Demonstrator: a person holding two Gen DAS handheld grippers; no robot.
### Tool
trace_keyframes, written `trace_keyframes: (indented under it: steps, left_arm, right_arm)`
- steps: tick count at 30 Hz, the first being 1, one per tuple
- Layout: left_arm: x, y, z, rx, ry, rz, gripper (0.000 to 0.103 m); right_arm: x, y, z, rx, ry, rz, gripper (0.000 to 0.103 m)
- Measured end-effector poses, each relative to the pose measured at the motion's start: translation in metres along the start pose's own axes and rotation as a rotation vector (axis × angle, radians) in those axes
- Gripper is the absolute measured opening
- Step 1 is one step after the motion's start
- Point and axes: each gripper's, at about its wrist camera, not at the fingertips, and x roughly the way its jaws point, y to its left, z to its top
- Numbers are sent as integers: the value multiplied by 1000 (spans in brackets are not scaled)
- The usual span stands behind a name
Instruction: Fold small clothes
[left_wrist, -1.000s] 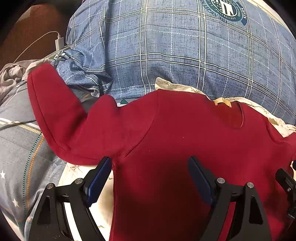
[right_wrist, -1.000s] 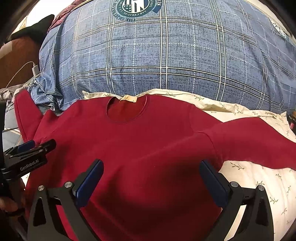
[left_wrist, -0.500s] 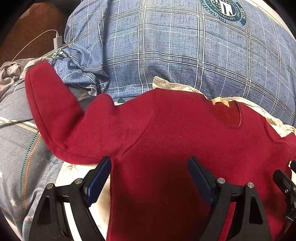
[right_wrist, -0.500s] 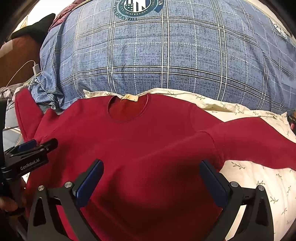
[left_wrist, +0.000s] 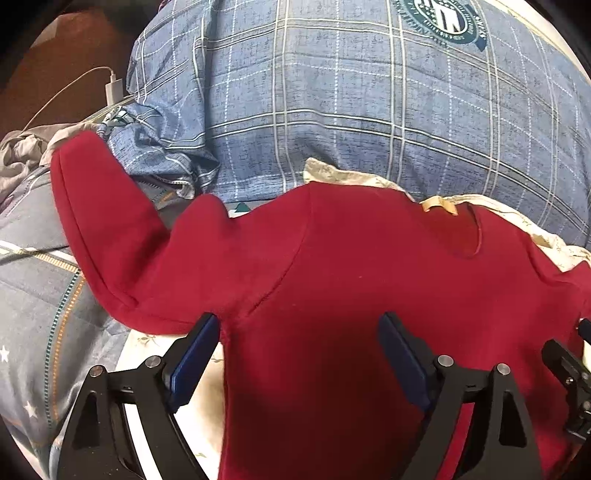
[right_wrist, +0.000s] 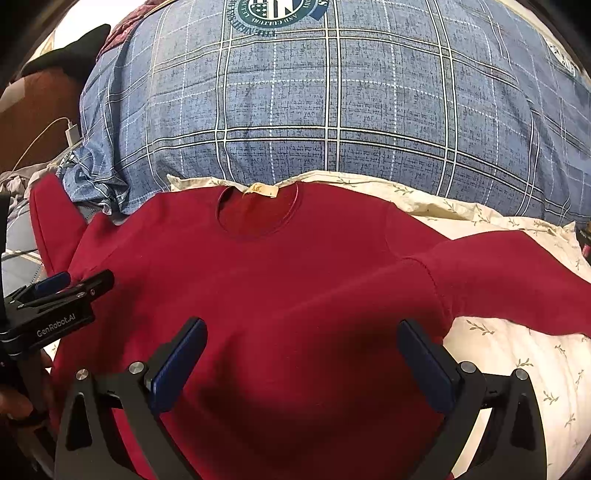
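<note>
A red long-sleeved top (right_wrist: 295, 280) lies spread face up on a bed, its body flat on a cream sheet with a leaf print (right_wrist: 517, 354). The round neckline with a pale label (right_wrist: 260, 191) points toward the head of the bed, where a big blue checked pillow (right_wrist: 332, 110) rises just behind the collar. One sleeve (left_wrist: 99, 221) runs out to the left edge of the bed, draped up over a grey striped quilt (left_wrist: 33, 295) and a crumpled corner of the blue pillowcase. The other sleeve (right_wrist: 517, 280) stretches out across the sheet toward the right edge.

The left tongs (left_wrist: 299, 354) hover above the top near the left armpit seam, blue pads wide apart and gripping nothing; one pad sits over the sheet just beside the side seam, the other over the red body. The right tongs (right_wrist: 303, 362) hover above the middle of the body, likewise spread wide with nothing between them.

A white charger plug and cable (left_wrist: 112, 88) sit beyond the pillow's left end, beside a brown headboard (left_wrist: 55, 81).
</note>
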Motion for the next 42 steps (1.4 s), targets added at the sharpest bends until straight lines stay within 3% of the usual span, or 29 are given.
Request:
trace_keyframes:
  steps: [42]
  left_arm:
    - [9,0,1,-6,26,13,88]
  right_arm:
    - [4,5,-4,-31,20,-9,103]
